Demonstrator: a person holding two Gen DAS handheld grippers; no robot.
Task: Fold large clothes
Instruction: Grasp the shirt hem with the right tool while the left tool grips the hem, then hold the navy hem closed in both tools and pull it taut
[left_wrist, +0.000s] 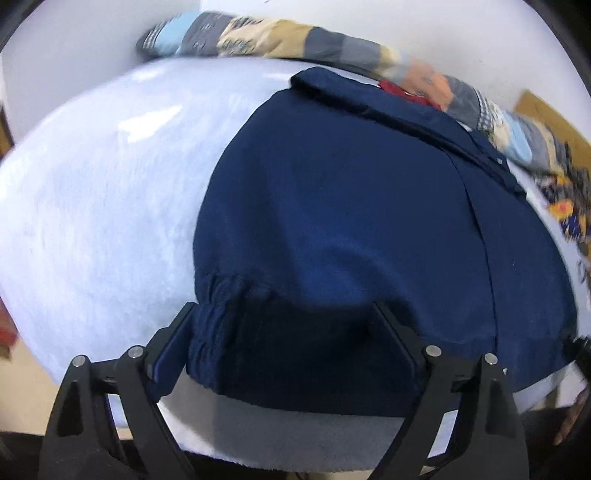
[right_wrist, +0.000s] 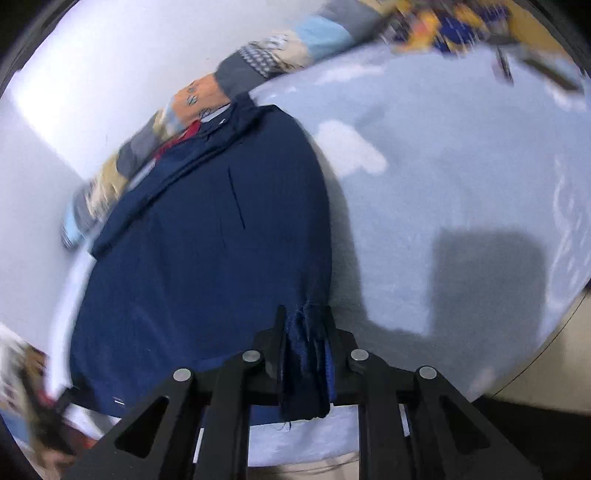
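Note:
A large navy blue garment (left_wrist: 351, 206) lies spread on a pale blue padded surface (left_wrist: 92, 206). My left gripper (left_wrist: 284, 314) is open, its fingers wide apart either side of the garment's gathered elastic hem (left_wrist: 221, 306), which lies between them. In the right wrist view the same garment (right_wrist: 199, 258) stretches away to the left. My right gripper (right_wrist: 304, 317) is shut on a bunched corner of the garment's hem (right_wrist: 306, 369), which hangs down between the fingers.
A patchwork quilt (left_wrist: 288, 37) runs along the far edge of the surface against a white wall; it also shows in the right wrist view (right_wrist: 236, 77). Red cloth (left_wrist: 402, 90) peeks out beyond the garment's collar. Bare pale surface (right_wrist: 461, 166) extends to the right.

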